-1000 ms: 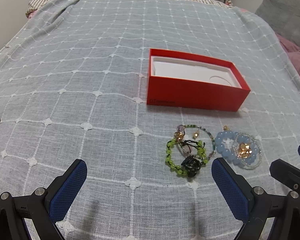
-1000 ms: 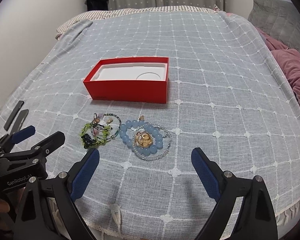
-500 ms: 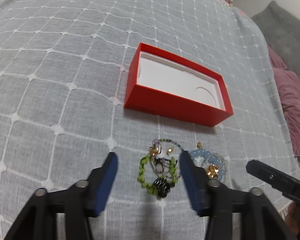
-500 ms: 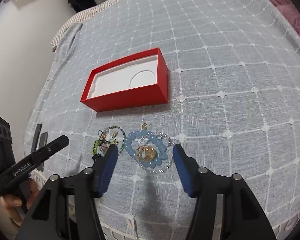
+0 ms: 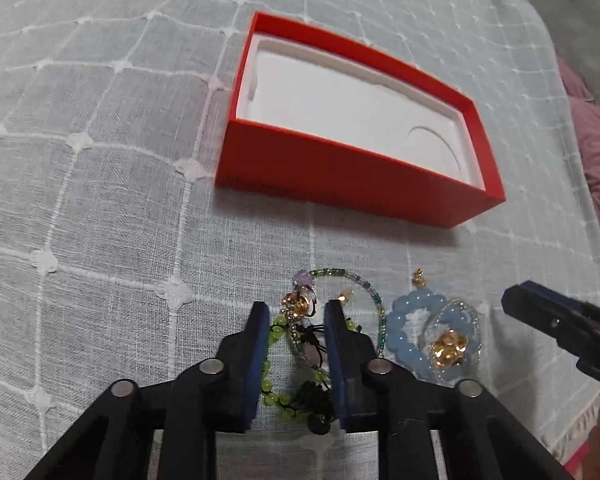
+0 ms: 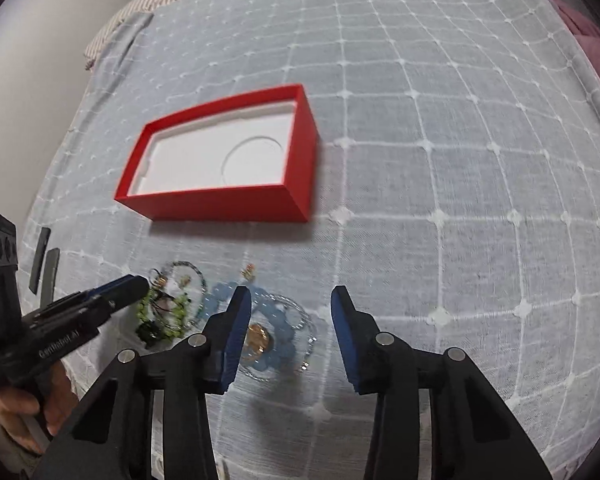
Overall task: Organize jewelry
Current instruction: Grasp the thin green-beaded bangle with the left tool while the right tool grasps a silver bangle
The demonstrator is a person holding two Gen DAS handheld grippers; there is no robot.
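Both grippers have dropped in over the jewelry, which sits just in front of the open red cardboard box with its white insert (image 5: 352,184). Left gripper (image 5: 296,340) jaws are closing around the lime-green bead bracelet tangle (image 5: 278,398), not pinching yet. Right gripper (image 6: 290,328) jaws are closing too, straddling the pale blue bead bracelet with gold charm (image 6: 260,340). I'd grab just one strand each, since the green tangle could drag its neighbours. Two dark flat strips (image 6: 44,260) lie left of the box, out of the way
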